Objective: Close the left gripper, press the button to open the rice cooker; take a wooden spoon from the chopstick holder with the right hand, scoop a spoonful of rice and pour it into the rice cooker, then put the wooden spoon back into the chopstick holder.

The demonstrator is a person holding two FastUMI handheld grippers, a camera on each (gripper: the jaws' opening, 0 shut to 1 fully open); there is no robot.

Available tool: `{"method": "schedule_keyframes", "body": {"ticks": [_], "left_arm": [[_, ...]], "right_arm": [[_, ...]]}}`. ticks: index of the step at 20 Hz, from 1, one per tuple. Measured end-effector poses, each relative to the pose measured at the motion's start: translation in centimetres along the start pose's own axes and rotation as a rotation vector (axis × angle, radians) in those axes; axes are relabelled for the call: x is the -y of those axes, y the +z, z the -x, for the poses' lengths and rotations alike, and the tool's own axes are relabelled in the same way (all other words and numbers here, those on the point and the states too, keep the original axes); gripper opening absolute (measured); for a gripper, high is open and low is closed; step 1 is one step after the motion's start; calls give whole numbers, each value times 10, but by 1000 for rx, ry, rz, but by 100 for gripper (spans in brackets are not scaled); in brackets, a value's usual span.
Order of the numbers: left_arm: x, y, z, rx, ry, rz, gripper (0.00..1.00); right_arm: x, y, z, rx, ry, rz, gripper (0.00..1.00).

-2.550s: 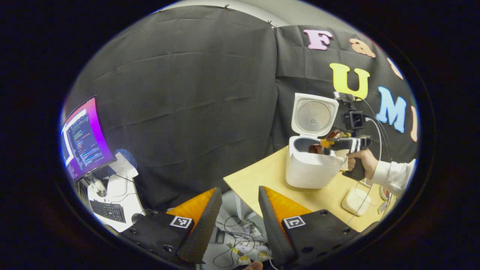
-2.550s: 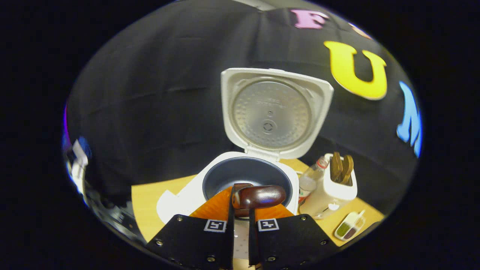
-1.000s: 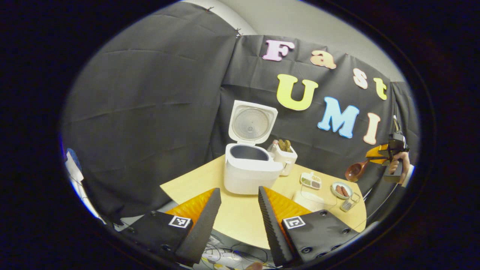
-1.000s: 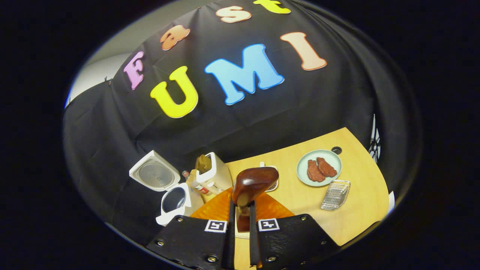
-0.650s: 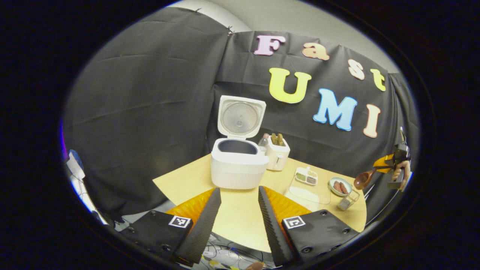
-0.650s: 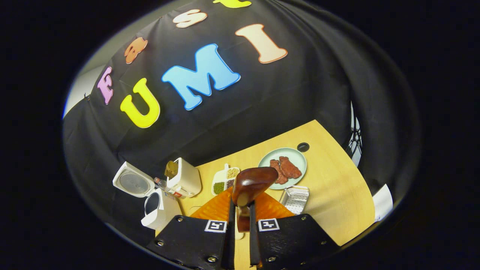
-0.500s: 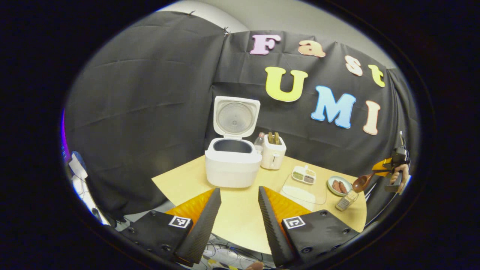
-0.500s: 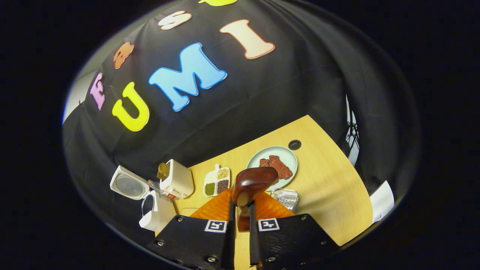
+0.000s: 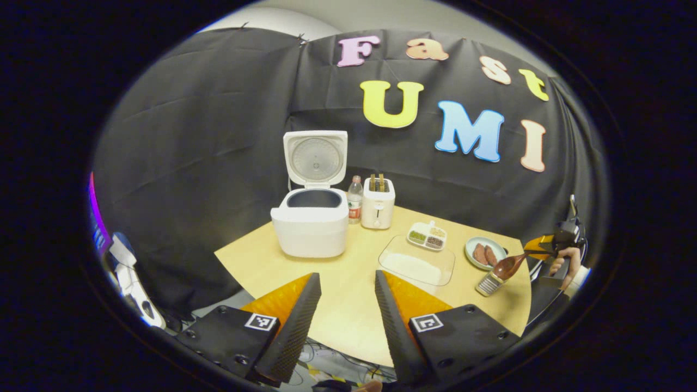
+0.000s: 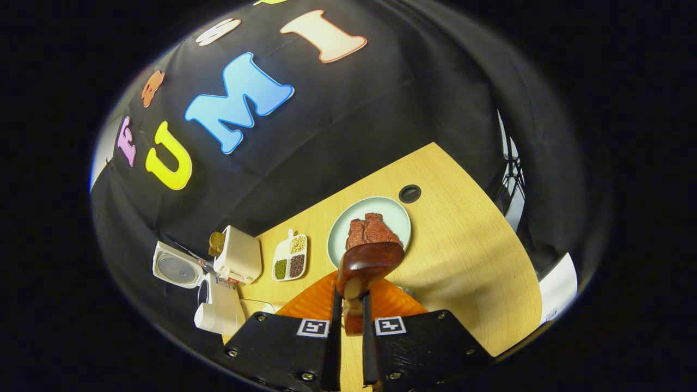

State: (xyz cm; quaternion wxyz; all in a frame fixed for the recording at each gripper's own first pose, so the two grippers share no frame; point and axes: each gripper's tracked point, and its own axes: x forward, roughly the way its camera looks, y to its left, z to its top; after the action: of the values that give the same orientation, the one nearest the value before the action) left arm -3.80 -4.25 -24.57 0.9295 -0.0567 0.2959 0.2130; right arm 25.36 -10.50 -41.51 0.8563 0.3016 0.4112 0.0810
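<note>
R gripper (image 10: pixel 349 326) was clamped on wooden spoon (image 10: pixel 367 265) handle, bowl up front over a pale green plate (image 10: pixel 342 231) w/ two red meat pieces. Table (image 10: pixel 468 261) also had a 3-compartment tray (image 10: pixel 290 257) w/ grains. Farther left stood the white chopstick holder (image 10: pixel 238 255), beside the rice cooker (image 10: pixel 218 313), lid open.

Plate (image 10: pixel 400 209), bottle (image 9: pixel 355 198), grater (image 9: pixel 488 283)

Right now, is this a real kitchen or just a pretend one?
Probably a pretend kitchen, set up in a booth. A rice cooker with its lid up, a plate of meat and a wooden spoon sit around one table, but black cloth hangs where walls would be.
</note>
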Motion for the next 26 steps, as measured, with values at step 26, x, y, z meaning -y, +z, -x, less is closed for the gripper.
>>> {"method": "schedule_keyframes", "body": {"ticks": [26], "left_arm": [[45, 15, -11, 18, -72, -57, 74]], "right_arm": [[29, -52, 35, -17, -151, 103, 45]]}}
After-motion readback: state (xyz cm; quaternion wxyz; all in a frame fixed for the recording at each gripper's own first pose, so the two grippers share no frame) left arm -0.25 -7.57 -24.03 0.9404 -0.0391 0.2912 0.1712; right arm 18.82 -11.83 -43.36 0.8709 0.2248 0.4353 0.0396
